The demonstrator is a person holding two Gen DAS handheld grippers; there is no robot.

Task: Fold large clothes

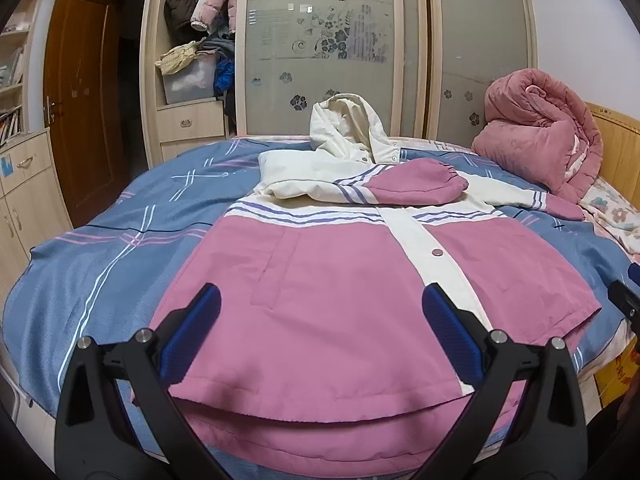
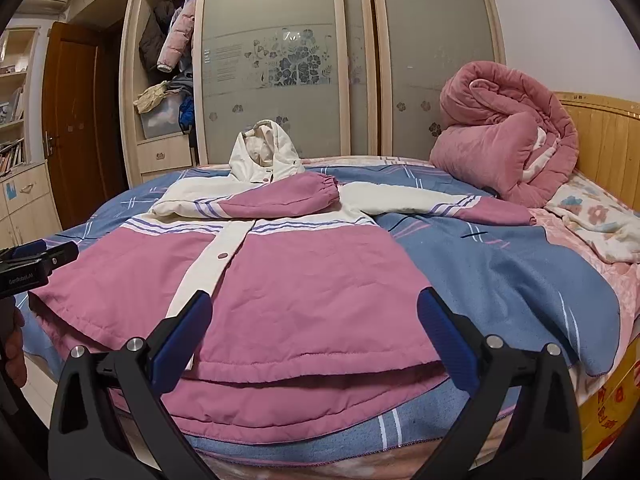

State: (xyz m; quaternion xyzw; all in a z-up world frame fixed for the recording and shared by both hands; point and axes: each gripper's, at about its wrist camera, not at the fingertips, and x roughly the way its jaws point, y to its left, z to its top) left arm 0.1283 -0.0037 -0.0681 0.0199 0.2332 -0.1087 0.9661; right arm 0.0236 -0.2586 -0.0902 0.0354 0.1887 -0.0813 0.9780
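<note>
A pink and cream hooded jacket (image 1: pixel 320 280) (image 2: pixel 288 280) lies face up on the bed, hem toward me, hood (image 1: pixel 344 128) (image 2: pixel 264 148) at the far side. One sleeve (image 1: pixel 416 184) (image 2: pixel 280 200) is folded across the chest. The other sleeve (image 2: pixel 460 204) stretches out flat to the right. My left gripper (image 1: pixel 320 312) hangs open above the hem's left half, holding nothing. My right gripper (image 2: pixel 316 320) is open above the hem's right half, also holding nothing. Each gripper shows at the edge of the other's view (image 1: pixel 624 304) (image 2: pixel 36 260).
A blue plaid bedspread (image 1: pixel 100 272) (image 2: pixel 500 280) covers the bed. A rolled pink quilt (image 1: pixel 540 136) (image 2: pixel 508 140) sits at the headboard (image 2: pixel 604 148), with a floral blanket (image 2: pixel 600 224) beside it. Behind the bed stand wardrobe sliding doors (image 1: pixel 320 48), an open closet section (image 1: pixel 192 60) and a brown door (image 1: pixel 80 100).
</note>
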